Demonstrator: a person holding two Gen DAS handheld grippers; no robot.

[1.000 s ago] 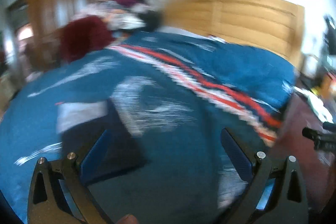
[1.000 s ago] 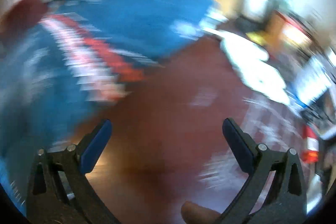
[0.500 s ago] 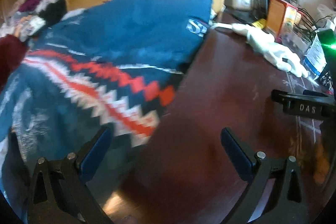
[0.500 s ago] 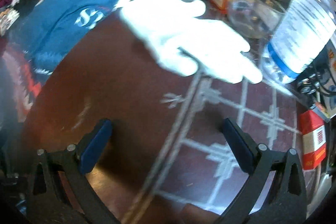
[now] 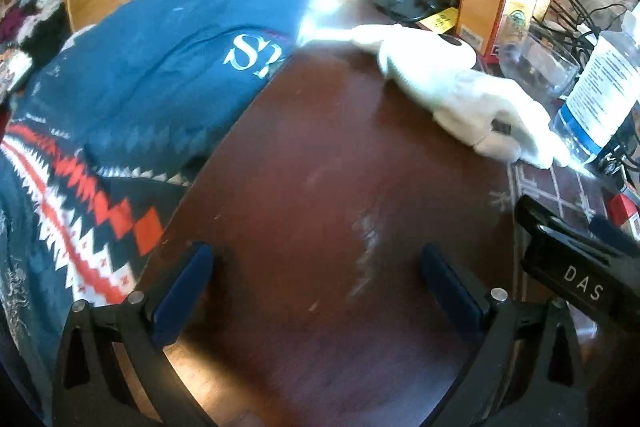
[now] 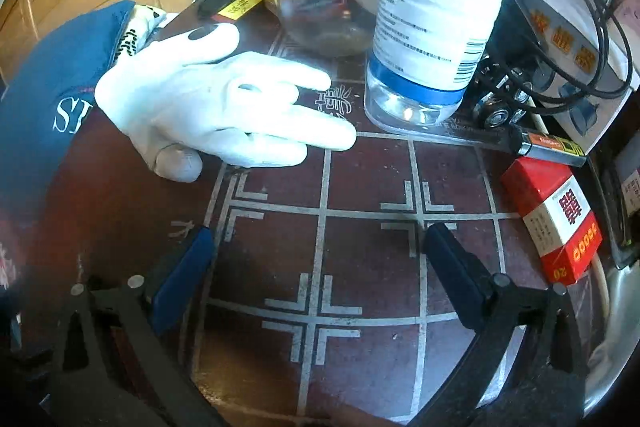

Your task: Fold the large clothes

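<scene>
Both your grippers hang released and empty over the dark desk (image 5: 320,187), the blue patterned sweater (image 5: 132,75) draped off its left edge, nearer your left gripper (image 5: 316,281) than your right gripper (image 6: 318,261)

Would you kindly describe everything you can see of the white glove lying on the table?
The white glove looks like thin, soft fabric. It lies flat and limp on the dark red-brown table, fingers stretched toward the clear plastic bottle, one fingertip curled under the near edge. A dark oval patch marks the thumb tip. Its cuff end lies beside the blue patterned garment; whether they touch is unclear. Neither gripper holds it. In the left wrist view its fingertips reach almost to the bottle's base.
</scene>
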